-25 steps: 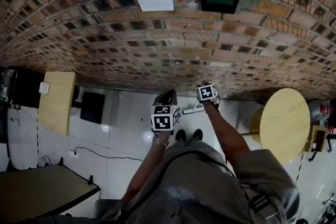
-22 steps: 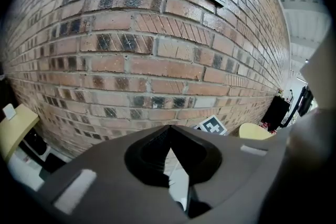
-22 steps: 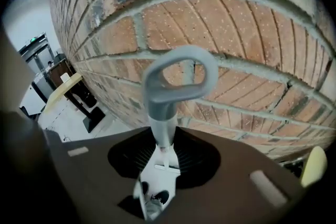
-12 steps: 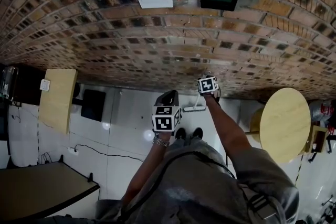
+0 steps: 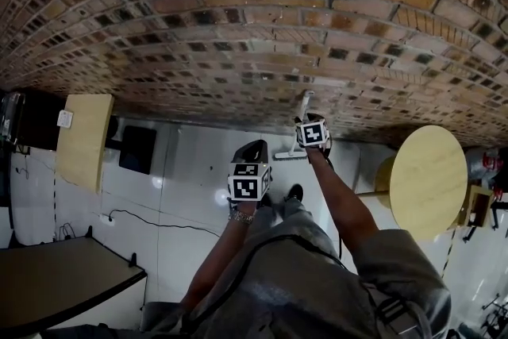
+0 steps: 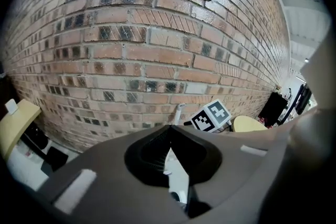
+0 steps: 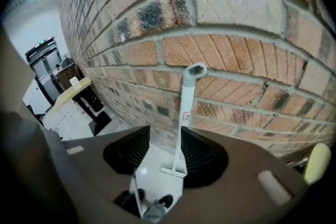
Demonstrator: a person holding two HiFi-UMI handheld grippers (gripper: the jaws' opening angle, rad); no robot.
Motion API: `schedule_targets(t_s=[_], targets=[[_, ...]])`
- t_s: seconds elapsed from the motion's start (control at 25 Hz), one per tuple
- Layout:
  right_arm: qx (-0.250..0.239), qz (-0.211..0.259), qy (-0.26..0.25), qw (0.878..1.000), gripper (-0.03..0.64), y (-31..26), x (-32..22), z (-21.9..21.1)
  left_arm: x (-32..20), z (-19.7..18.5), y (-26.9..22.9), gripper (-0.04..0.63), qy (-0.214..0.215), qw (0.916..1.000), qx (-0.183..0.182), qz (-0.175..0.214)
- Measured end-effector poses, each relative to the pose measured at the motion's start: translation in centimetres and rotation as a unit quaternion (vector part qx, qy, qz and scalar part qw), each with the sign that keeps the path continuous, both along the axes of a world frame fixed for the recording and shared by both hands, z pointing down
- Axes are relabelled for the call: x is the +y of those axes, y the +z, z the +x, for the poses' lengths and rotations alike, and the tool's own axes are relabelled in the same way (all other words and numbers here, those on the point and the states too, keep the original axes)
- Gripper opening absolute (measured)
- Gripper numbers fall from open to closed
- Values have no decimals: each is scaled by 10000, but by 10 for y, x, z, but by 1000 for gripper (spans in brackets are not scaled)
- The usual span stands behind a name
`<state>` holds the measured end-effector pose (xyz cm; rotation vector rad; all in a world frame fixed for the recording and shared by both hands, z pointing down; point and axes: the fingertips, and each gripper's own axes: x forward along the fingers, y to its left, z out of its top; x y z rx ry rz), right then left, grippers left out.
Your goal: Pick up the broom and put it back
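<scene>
Head view: broom [image 5: 304, 105] against brick wall [image 5: 238, 52], round table [image 5: 429, 179] near.

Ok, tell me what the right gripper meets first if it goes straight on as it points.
Probably the white broom handle, leaning on the brick wall: it shows in the gap between the right gripper's opening jaws, close to the right one, ungripped. Depth is unclear.

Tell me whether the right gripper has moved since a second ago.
Yes: right gripper has backed away from the brick wall, uncovering the broom handle's top; its jaws are opening around it.
</scene>
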<state>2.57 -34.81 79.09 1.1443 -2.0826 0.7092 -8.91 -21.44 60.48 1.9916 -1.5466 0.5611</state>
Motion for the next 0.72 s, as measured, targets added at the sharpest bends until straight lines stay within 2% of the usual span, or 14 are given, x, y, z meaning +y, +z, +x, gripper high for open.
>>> schedule_targets(t_s=[0.12,0.28,0.56,0.72], targets=[[-420,107,308,9986,152,-33,37,-6,11,1,-2,5,140,9999,4,48],[-593,200,772,9951,52,-84,94,-14,27,8,-10,5,468,9986,83,246],[-1114,422,741,9901,40,-152,203,-74,96,-11,-8,5,784,9962,218,318],[-952,504,692,9918,37,-166,260,-87,131,-20,9,5,886,9955,304,135]])
